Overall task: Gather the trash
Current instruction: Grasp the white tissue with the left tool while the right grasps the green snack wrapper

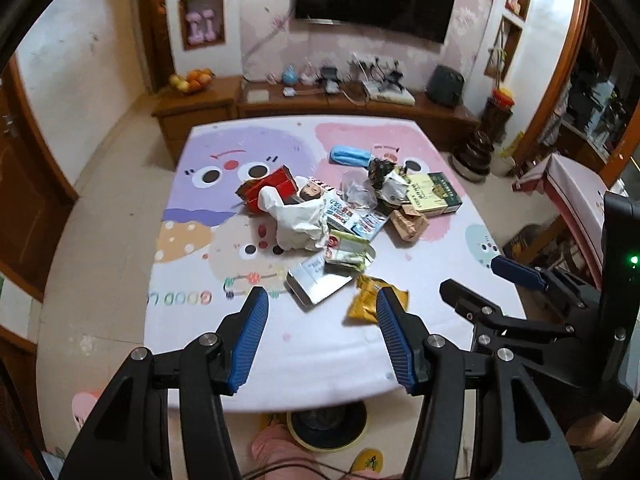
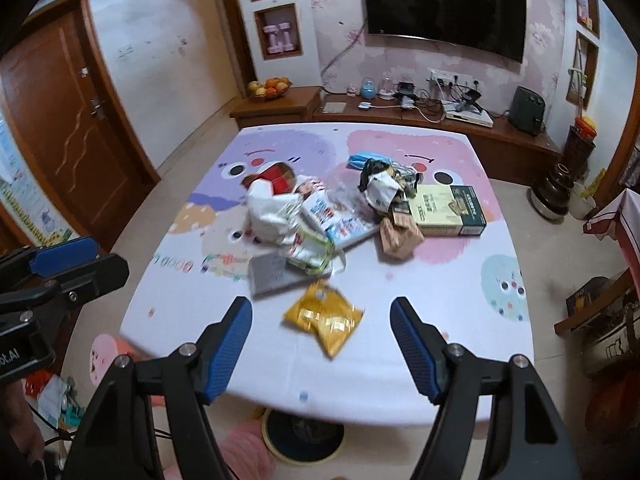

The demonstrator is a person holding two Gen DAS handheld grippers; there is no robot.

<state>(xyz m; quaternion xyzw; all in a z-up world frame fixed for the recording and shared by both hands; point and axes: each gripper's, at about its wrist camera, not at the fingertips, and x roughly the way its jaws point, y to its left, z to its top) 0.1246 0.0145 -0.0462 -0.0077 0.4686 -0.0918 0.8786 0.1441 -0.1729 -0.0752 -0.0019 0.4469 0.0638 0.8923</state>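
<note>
A heap of trash lies on the table with a cartoon cloth [image 1: 192, 312] [image 2: 440, 344]: a crumpled white paper bag [image 1: 298, 220] [image 2: 270, 212], a red box [image 1: 268, 188], a green-and-cream box [image 1: 434, 194] [image 2: 448, 210], a silver pouch [image 1: 316, 282] [image 2: 272, 272], a blue mask [image 1: 350, 156] and a yellow snack packet [image 1: 364, 304] [image 2: 324, 316]. My left gripper [image 1: 320, 300] is open above the near edge, empty. My right gripper [image 2: 322, 312] is open, with the yellow packet between its fingers' line of sight, below them.
A wooden TV cabinet [image 1: 360, 108] with cables and a fruit bowl [image 1: 190, 80] stands behind the table under a wall TV [image 2: 444, 8]. A wooden door [image 2: 68, 128] is at left. The table's round base [image 1: 328, 426] and pink slippers are below the near edge.
</note>
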